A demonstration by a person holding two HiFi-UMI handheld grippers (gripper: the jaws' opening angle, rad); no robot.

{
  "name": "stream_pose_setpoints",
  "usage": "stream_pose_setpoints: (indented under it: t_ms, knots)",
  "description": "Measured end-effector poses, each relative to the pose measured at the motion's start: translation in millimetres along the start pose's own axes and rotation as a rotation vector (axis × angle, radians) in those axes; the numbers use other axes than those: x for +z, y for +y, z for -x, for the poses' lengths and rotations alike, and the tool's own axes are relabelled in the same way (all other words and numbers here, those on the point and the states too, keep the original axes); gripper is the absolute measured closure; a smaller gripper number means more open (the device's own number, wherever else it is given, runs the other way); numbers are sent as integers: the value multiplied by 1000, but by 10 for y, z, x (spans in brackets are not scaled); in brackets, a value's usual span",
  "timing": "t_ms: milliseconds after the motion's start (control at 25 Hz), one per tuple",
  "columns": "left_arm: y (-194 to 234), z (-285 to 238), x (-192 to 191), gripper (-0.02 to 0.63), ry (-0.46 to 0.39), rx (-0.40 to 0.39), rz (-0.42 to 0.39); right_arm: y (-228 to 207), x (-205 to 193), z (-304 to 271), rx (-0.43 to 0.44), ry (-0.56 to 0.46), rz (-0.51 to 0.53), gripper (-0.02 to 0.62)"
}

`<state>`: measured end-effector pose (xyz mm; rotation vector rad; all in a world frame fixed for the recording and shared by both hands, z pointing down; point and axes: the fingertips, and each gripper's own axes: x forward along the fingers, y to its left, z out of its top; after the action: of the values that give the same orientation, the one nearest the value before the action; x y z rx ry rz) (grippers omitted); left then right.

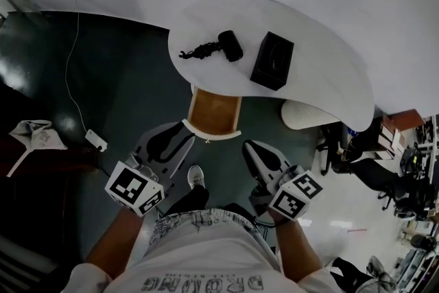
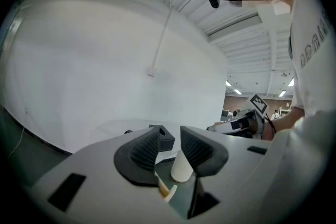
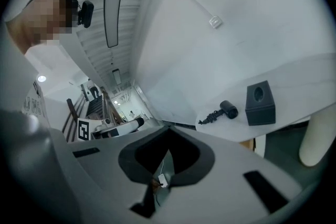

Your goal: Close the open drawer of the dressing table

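Drawer (image 1: 214, 113): where is it, and how far along is the job? (reader)

It stands pulled out under the near edge of the white table (image 1: 326, 75), its wooden inside showing. The push that shuts it is left. The left gripper (image 1: 164, 137), jaws apart and empty, and the right gripper (image 1: 250, 147), jaws together on nothing, are near its front, apart from it. (legend)

What does each view add? (reader)

Only the head view looks into the drawer. The right gripper view shows the hair dryer (image 3: 228, 109) and black box (image 3: 260, 102) side-on. (legend)

A box (image 1: 272, 61) lies at three o'clock of the hairdryer (image 1: 223, 46). A corded plug (image 1: 96, 141) lies on the floor (image 1: 123, 92) at eight.
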<state>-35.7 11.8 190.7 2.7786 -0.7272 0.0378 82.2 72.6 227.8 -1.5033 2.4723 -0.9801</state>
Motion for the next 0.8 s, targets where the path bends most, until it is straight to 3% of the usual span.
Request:
stream_pose_setpoints:
  t_ms: [440, 800]
  knots:
    - [368, -23, -240, 468, 23, 16, 47, -77, -17, -385, -23, 55, 5, 589]
    - [583, -78, -511, 468, 36, 93, 68, -252, -25, -610, 12, 133, 42, 588]
